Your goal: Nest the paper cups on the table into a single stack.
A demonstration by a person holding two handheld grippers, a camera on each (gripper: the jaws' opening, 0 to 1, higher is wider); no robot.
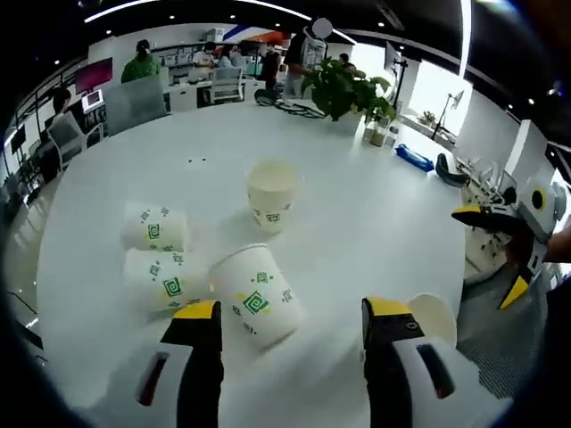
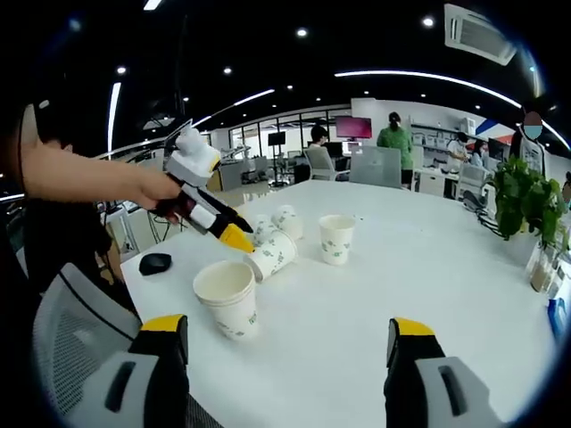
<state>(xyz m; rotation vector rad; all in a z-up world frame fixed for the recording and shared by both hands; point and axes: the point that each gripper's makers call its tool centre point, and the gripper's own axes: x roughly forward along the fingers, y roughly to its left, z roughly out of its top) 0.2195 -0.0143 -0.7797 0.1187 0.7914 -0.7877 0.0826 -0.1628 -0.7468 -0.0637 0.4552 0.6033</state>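
Note:
White paper cups with green logos lie on the round white table [image 1: 375,205]. In the left gripper view one cup [image 1: 259,303] lies on its side just ahead of my open left gripper [image 1: 292,312], near its left finger. Two more lie at the left [image 1: 154,227] [image 1: 163,278]. One cup [image 1: 272,194] stands upright further off. A short upright stack [image 1: 434,316] stands by the right finger. My right gripper [image 1: 492,252] hangs open off the table's right edge. The right gripper view has the stack [image 2: 227,299], the upright cup [image 2: 336,238], the lying cup [image 2: 272,254], the left gripper [image 2: 234,236] and my open right gripper [image 2: 287,328].
A potted plant [image 1: 343,89] and small items stand at the table's far side. A black mouse [image 2: 155,263] lies near the table edge. A grey mesh chair [image 2: 67,330] stands close by. People sit and stand at desks in the background [image 1: 143,62].

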